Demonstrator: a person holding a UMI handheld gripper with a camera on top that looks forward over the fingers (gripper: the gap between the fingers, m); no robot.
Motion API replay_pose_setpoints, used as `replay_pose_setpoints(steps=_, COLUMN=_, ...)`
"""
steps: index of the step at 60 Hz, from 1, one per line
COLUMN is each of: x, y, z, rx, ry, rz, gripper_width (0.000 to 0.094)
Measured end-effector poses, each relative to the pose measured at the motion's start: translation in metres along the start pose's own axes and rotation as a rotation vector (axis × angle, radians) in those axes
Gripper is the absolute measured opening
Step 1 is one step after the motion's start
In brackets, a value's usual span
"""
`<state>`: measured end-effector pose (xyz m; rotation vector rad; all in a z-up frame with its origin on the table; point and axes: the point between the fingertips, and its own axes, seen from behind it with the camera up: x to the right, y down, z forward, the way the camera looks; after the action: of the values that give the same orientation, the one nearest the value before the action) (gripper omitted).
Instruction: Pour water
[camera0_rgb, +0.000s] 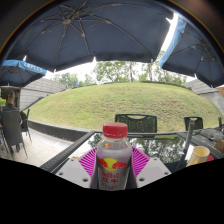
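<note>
A clear plastic bottle (113, 158) with a red cap and a red and yellow label stands upright between my fingers. The gripper (113, 164) has its magenta pads (88, 161) pressed against both sides of the bottle, so it is shut on it. The bottle's base is hidden below the fingers. A dark glass table (165, 150) lies just beyond the bottle. A tan cup (199, 155) stands on the table to the right of the fingers.
Dark chairs (136, 123) stand beyond the table, and more chairs (12, 128) stand to the left. Large blue parasols (95, 30) hang overhead. A grassy mound (110, 100) and trees lie farther off.
</note>
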<state>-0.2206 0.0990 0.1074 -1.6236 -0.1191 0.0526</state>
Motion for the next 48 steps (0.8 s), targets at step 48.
replay_pose_setpoints(steps=48, x=0.192, y=-0.042, z=-0.016, rx=0.083, ry=-0.168, rz=1.674, gripper_width=0.0311)
